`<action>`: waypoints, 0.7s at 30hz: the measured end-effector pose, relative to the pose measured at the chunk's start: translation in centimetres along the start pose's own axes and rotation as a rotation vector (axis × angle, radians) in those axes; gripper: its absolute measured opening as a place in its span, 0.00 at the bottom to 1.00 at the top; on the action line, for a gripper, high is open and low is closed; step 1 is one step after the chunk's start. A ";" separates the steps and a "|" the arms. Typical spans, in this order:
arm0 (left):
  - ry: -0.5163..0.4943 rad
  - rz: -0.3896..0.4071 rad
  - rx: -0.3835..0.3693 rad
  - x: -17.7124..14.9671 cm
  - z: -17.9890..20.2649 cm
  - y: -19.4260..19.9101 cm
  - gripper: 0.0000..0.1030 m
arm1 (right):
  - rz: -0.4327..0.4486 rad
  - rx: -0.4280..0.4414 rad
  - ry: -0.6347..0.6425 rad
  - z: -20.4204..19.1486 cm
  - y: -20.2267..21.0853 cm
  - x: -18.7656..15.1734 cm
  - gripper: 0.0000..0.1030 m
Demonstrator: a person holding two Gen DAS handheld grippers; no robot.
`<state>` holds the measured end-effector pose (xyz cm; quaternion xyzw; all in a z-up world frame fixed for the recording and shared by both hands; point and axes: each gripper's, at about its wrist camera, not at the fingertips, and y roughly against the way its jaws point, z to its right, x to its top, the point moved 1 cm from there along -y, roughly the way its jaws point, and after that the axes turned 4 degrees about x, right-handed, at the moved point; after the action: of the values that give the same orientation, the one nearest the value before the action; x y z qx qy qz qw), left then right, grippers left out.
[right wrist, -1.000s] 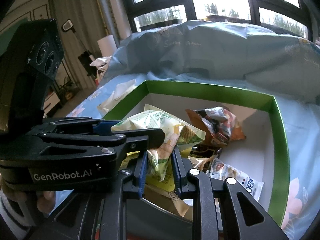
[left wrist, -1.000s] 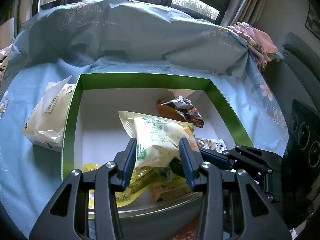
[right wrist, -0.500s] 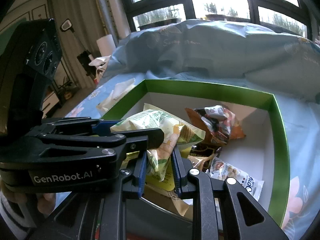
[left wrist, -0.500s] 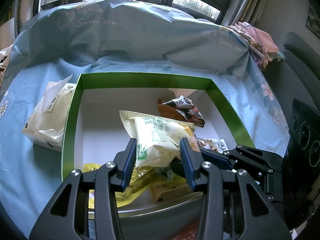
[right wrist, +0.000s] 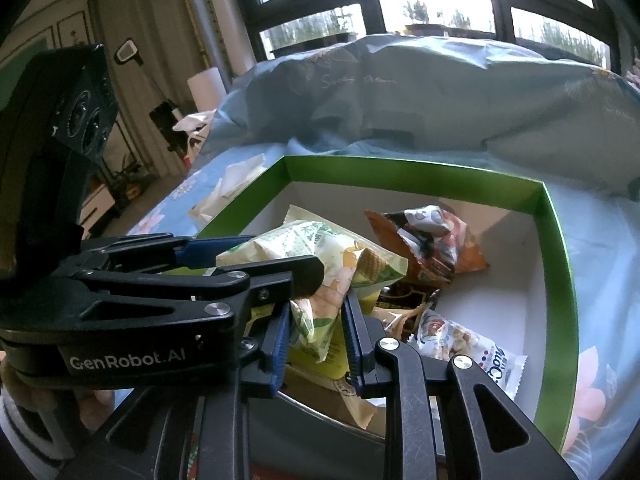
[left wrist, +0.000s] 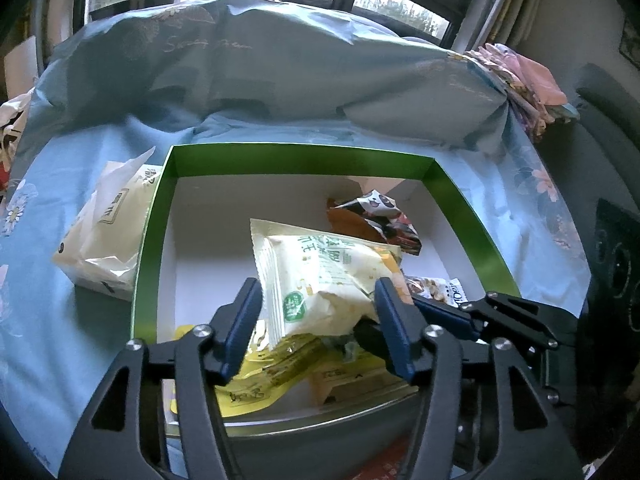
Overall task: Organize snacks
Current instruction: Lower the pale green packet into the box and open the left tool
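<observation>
Over one green box (left wrist: 472, 216), one pale snack bag (left wrist: 320, 276), right hand-held gripper (right wrist: 316, 332) pinching it, left hand-held gripper (left wrist: 316, 332) opening around it

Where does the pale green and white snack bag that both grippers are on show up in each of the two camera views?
Left wrist view: the snack bag sits low centre, between this gripper's opening fingers.
Right wrist view: the snack bag is centre-left, its lower corner between this gripper's fingers.
Shared landmark: the green box behind it.

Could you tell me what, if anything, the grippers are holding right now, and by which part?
The right gripper pinches the near lower corner of the pale green snack packet. The left gripper straddles its lower end, jaws opening, pads apparently clear.
</observation>
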<state>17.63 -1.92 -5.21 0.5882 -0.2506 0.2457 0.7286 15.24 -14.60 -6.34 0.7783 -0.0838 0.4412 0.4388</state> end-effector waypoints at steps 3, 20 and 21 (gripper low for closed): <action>-0.003 0.002 0.004 0.0 0.1 0.1 0.64 | 0.000 -0.019 -0.002 0.1 0.1 0.1 0.34; -0.005 0.018 0.026 0.2 0.0 0.7 0.81 | 0.007 -0.050 -0.025 0.5 0.8 0.1 0.37; -0.004 0.019 0.029 0.2 0.0 0.7 0.84 | 0.009 -0.055 -0.028 0.6 0.8 0.1 0.37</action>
<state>17.31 -1.78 -4.53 0.5967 -0.2540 0.2551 0.7172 15.26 -15.55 -5.87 0.7718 -0.1055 0.4296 0.4568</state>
